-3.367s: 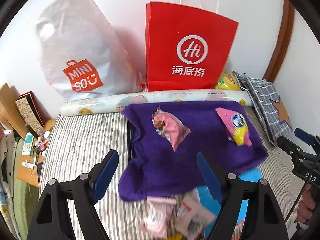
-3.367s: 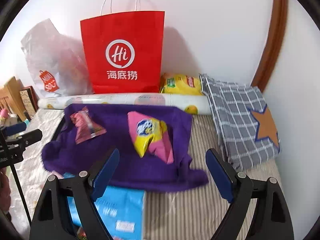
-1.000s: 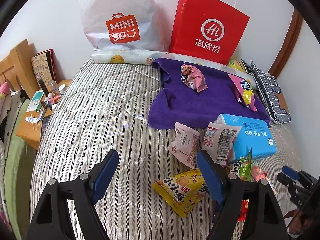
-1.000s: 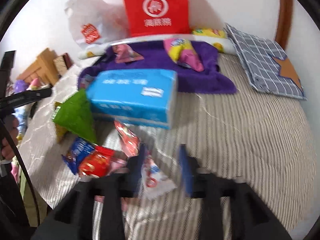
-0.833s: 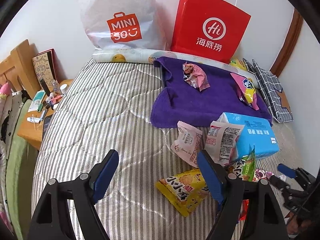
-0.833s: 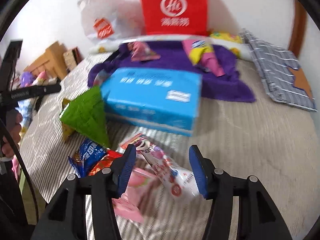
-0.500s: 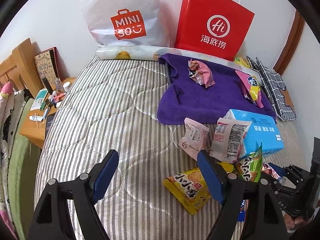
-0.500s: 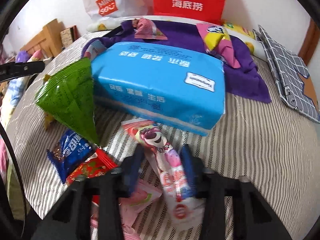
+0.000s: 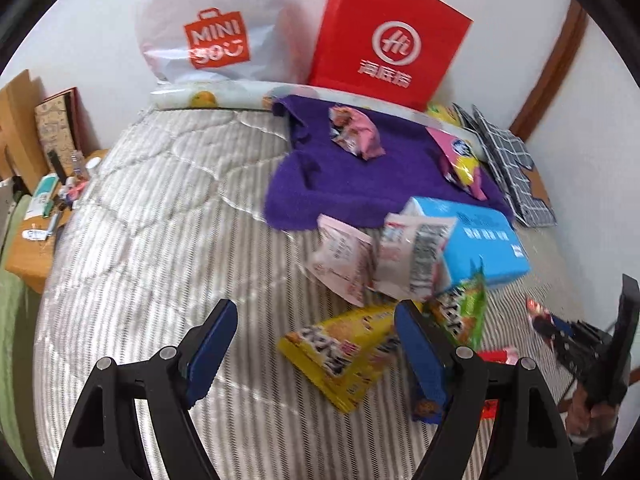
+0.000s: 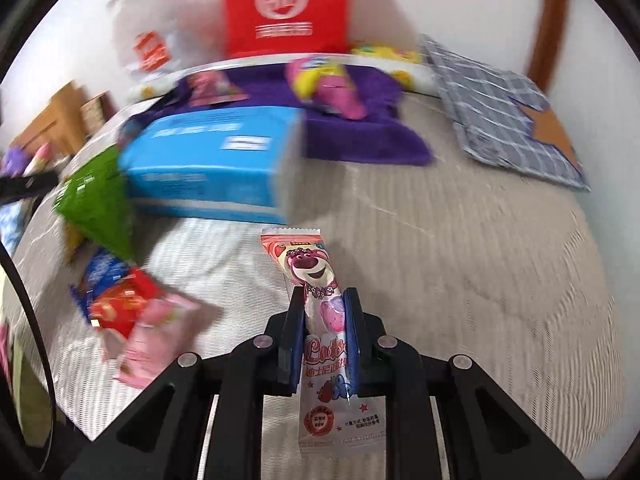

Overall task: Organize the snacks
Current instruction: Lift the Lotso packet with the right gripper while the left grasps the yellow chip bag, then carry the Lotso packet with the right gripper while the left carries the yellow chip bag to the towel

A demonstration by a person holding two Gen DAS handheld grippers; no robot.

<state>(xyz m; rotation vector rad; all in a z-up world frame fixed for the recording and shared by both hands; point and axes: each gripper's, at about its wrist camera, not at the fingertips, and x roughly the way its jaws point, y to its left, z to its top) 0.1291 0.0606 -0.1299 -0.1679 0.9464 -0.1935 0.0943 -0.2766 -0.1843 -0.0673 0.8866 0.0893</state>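
Pink bear snack stick (image 10: 316,300): pinched mid-length in right claw (image 10: 323,300), lifted above striped bed (image 10: 480,260). Probably light, crinkly, slippery film; best gripped across the filled middle. Left claw (image 9: 316,344) released, spread wide.

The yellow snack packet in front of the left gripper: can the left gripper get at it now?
Probably yes. The left gripper is open and empty, and the yellow snack packet lies flat on the striped mattress between its fingers' line, uncovered on top.
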